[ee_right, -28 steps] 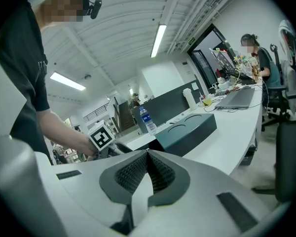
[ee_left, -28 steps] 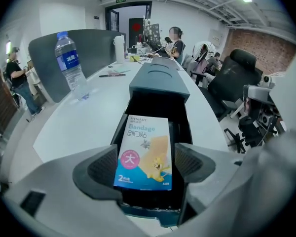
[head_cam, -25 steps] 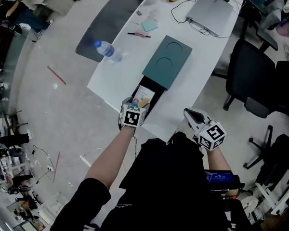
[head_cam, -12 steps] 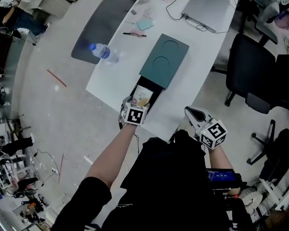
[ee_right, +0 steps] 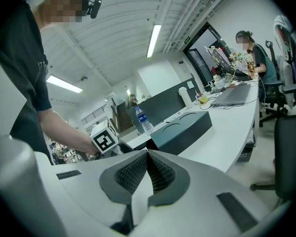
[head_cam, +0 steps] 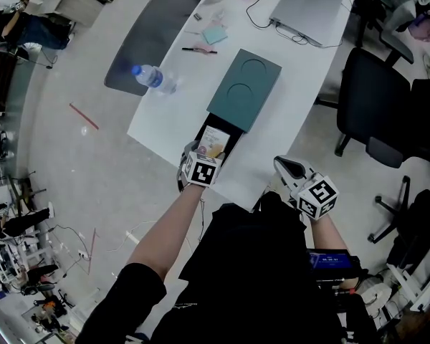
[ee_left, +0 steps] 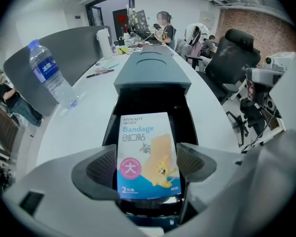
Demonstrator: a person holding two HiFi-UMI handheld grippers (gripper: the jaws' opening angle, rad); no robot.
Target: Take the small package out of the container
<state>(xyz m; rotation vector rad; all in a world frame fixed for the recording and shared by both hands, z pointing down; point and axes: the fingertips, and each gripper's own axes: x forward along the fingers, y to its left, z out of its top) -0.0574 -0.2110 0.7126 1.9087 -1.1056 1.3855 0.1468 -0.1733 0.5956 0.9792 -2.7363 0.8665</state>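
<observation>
A teal flat container [head_cam: 245,90] lies on the white table [head_cam: 179,113], its black drawer [head_cam: 227,129] pulled out toward me. The small package [ee_left: 147,152], a blue-and-white bandage pack, sits over the open drawer [ee_left: 187,117]. My left gripper [ee_left: 147,164] is closed on its two side edges. From the head view the left gripper [head_cam: 205,155] is at the drawer's near end, with the package [head_cam: 213,140] just ahead of it. My right gripper [head_cam: 287,167] is shut and empty, held off the table's near edge. In the right gripper view [ee_right: 146,169] its jaws press together.
A water bottle [head_cam: 154,77] stands left of the container. A pen [head_cam: 204,50], blue sticky notes [head_cam: 215,36], a laptop [head_cam: 312,9] and cables lie farther back. A black office chair [head_cam: 376,113] stands to the right.
Both grippers stay about where they were; the left one remains at the drawer with the package. Only the head view has shifted slightly.
</observation>
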